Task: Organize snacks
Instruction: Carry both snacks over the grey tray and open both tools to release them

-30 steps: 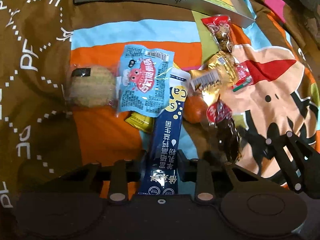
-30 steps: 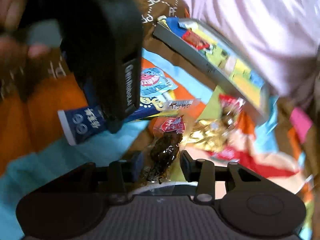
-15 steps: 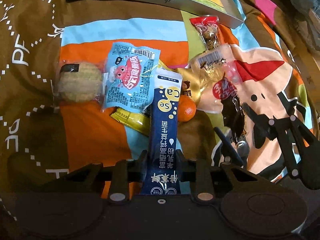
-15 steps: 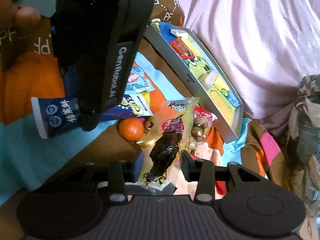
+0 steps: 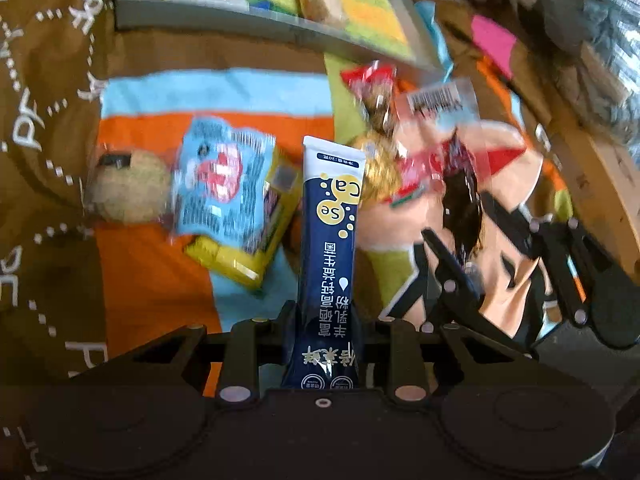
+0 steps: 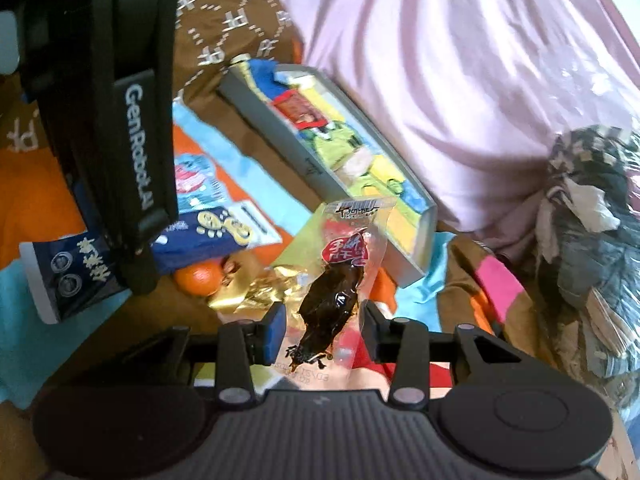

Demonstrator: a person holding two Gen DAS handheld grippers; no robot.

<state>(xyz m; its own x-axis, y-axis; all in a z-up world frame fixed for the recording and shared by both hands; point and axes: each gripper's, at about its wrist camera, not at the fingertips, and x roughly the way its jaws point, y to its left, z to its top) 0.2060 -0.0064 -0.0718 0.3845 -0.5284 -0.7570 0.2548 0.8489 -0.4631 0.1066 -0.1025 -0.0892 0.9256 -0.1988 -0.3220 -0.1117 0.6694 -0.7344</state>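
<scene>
My left gripper is shut on a long navy stick packet that stands up between its fingers, lifted off the cloth. My right gripper is shut on a clear packet of dark dried meat, held above the pile; the same packet and the right gripper's fingers show at the right of the left wrist view. On the cloth lie a light-blue packet, a yellow packet, a round biscuit, gold-wrapped sweets and a red packet. A grey tray lies beyond.
The tray with a cartoon-printed floor holds a few snacks. A small orange fruit sits by the gold wrappers. The left gripper's black body fills the upper left of the right wrist view. Pink bedding rises behind the tray.
Both grippers have tilted upward with their packets: the tray and pink bedding show more. The dark meat packet has come off the pile and the navy stick now stands clear of the cloth.
</scene>
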